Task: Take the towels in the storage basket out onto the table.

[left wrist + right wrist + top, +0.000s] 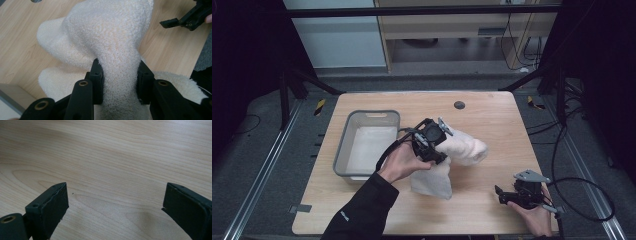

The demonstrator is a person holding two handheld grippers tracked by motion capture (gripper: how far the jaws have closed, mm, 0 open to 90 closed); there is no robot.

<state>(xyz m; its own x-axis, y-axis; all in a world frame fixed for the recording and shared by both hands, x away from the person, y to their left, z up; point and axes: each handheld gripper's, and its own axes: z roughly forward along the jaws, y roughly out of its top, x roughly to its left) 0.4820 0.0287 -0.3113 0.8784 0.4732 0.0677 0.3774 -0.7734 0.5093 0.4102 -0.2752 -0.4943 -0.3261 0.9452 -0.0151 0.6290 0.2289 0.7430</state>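
Grey plastic bin [343, 145] at table left, open side up, a pale lining or cloth showing inside; cannot tell which. Just right of it, the left hand [401, 162] carries the left gripper [120, 78], jaws pinched in on a bunched fold of the cream terry towel [462, 150]. Towel lies mid-table on the wooden table [492, 115], between bin and right gripper; one part rolled and running off to the right, another hanging flat toward the near edge. Left gripper points right, away from the bin, forearm coming in diagonally from the bottom. Left hand is far the nearer to both towel and bin, so any move binward likely falls to it. Right gripper [512, 196] rests low at the near right corner, well apart from the towel, jaws spread wide over bare wood, holding nothing.
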